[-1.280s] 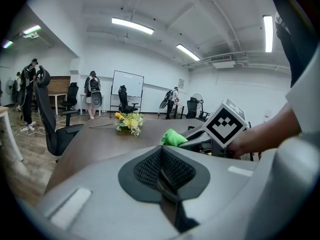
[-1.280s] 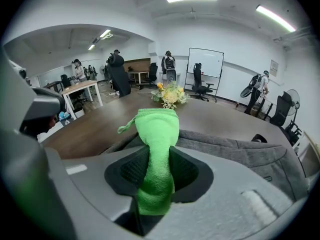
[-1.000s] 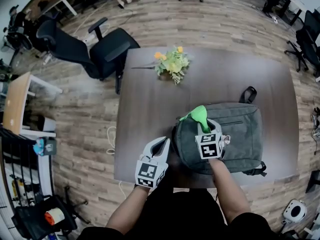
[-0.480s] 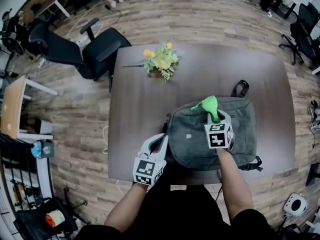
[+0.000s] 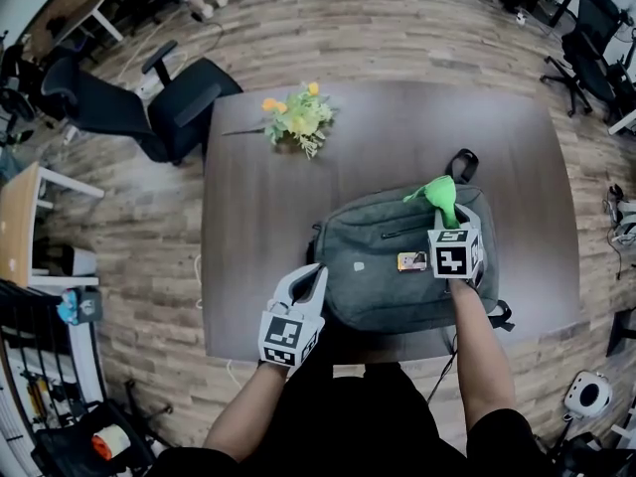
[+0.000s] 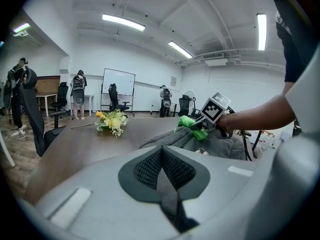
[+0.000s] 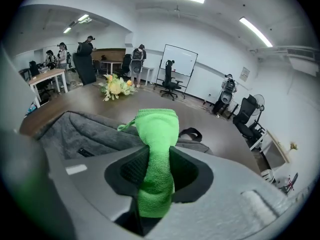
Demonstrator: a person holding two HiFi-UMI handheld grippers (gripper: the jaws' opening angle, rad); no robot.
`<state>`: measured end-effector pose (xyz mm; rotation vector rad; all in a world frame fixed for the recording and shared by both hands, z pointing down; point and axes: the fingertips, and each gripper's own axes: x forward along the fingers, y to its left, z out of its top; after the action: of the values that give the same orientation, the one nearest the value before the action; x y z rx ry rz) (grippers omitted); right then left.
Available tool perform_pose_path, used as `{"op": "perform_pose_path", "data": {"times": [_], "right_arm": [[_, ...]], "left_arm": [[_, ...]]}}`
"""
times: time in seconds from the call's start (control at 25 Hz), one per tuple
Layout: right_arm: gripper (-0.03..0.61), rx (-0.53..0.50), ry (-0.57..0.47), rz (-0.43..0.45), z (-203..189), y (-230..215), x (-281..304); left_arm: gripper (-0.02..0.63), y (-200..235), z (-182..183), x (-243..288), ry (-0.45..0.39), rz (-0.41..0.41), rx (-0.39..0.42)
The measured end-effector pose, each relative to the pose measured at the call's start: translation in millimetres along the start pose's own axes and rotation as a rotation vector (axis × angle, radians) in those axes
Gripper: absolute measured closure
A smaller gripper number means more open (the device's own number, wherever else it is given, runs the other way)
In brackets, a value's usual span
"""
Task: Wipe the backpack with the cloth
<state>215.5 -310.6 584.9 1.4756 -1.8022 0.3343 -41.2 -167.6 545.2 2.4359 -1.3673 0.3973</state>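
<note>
**Mid-wipe on the backpack**

Nearest us, our left hand-held gripper [image 5: 310, 278] is clenched, empty, beside the grey backpack [image 5: 373, 281] lying on the surface [image 5: 258, 202]. Farther on, our right hand-held gripper [image 5: 444, 221] grasps the green cloth [image 5: 440, 193] at the backpack's far end. Next, we judge, a pressed stroke back across the fabric.

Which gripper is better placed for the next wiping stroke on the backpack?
Right. The right gripper grips the green cloth over the backpack; the left gripper is shut and empty, beside the backpack's left edge.
</note>
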Motion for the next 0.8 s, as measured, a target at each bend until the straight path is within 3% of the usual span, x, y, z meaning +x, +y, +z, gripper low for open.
{"op": "perform_pose_path", "data": {"times": [0.24, 0.48, 0.64, 0.8], "right_arm": [[0.461, 0.003, 0.032, -0.083, -4.7, -42.3, -4.9], [0.461, 0.023, 0.025, -0.111, -6.9, -62.9, -13.4], [0.46, 0.096, -0.063, -0.046, 9.3, -41.0, -31.9], [0.46, 0.142, -0.124, 0.083, 23.9, 11.5, -55.8]], "left_arm": [[0.595, -3.6, -5.4, 0.1, 0.013, -0.004, 0.01], [0.595, -9.1, -4.7, -3.2, 0.006, 0.003, 0.014], [0.595, -5.0, -9.2, -8.0, 0.001, 0.015, 0.005], [0.595, 0.8, -13.3, -16.5, 0.003, 0.025, -0.001]]}}
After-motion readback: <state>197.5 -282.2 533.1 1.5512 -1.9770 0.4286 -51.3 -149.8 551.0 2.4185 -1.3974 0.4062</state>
